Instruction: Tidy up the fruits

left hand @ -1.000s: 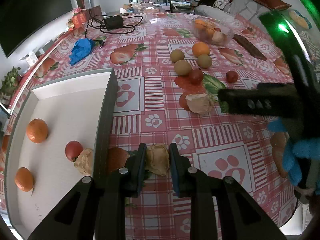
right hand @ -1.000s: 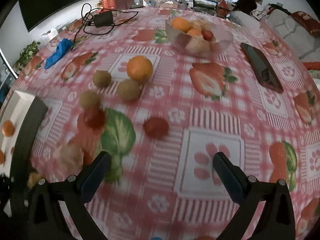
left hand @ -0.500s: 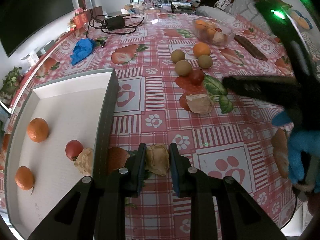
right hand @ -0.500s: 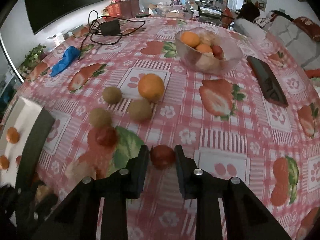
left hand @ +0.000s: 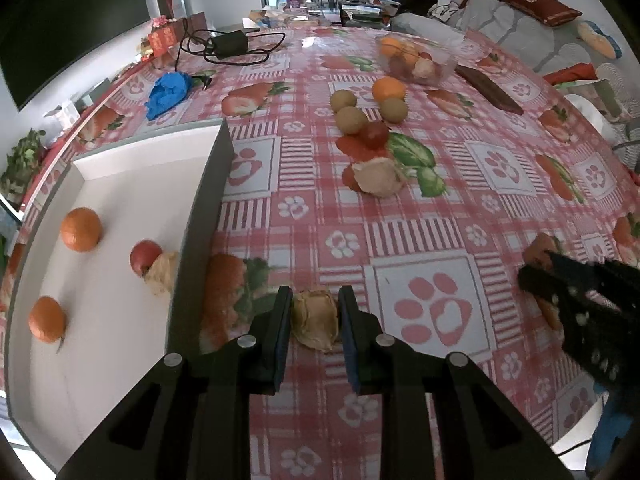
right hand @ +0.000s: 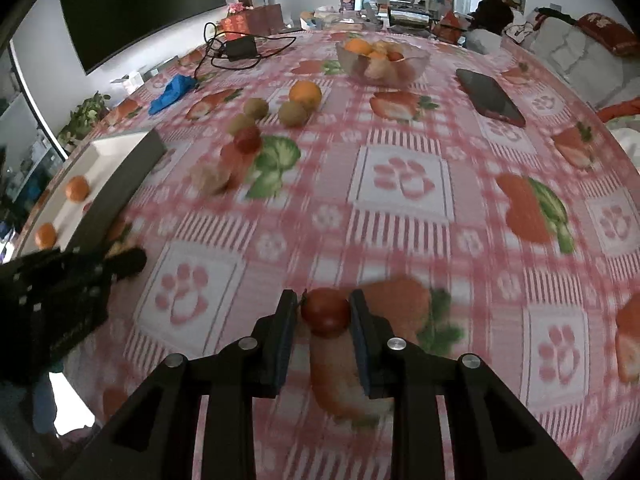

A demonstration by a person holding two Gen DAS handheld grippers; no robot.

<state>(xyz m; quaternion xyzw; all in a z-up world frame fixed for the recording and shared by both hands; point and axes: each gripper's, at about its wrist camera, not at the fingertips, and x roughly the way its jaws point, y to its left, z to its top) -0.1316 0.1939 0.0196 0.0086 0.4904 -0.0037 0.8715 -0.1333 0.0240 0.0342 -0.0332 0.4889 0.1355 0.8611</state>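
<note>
A round table under a pink checked cloth [left hand: 424, 240] printed with strawberries and paw prints fills both views, with a dark screen on the wall at the upper left and a sofa at the upper right. In the left wrist view the left gripper [left hand: 315, 320] sits at the bottom centre, its fingers pinching a tan, papery husked fruit [left hand: 315, 319] just right of the dark wall of a white tray [left hand: 120, 344]. Inside the tray, in the lower left of the frame, lie three oranges, a red fruit [left hand: 145, 256] and another husked fruit [left hand: 161, 271] touching it, against the tray wall. At the upper centre of that view a loose cluster holds three kiwis, an orange [left hand: 388, 89], a red tomato [left hand: 375, 133] and a further husked fruit [left hand: 379, 176]; beyond them stands a clear bowl [left hand: 416, 62] of mixed fruit, with a dark phone [left hand: 490, 90] to its right. A blue cloth [left hand: 168, 90] and a black charger with its cable [left hand: 230, 44] lie toward the upper left. In the right wrist view the right gripper [right hand: 325, 314], at the bottom centre, has its fingers clamped on a small red tomato [right hand: 325, 312], the background around it blurred; the left gripper shows as a dark shape at the left edge.
</note>
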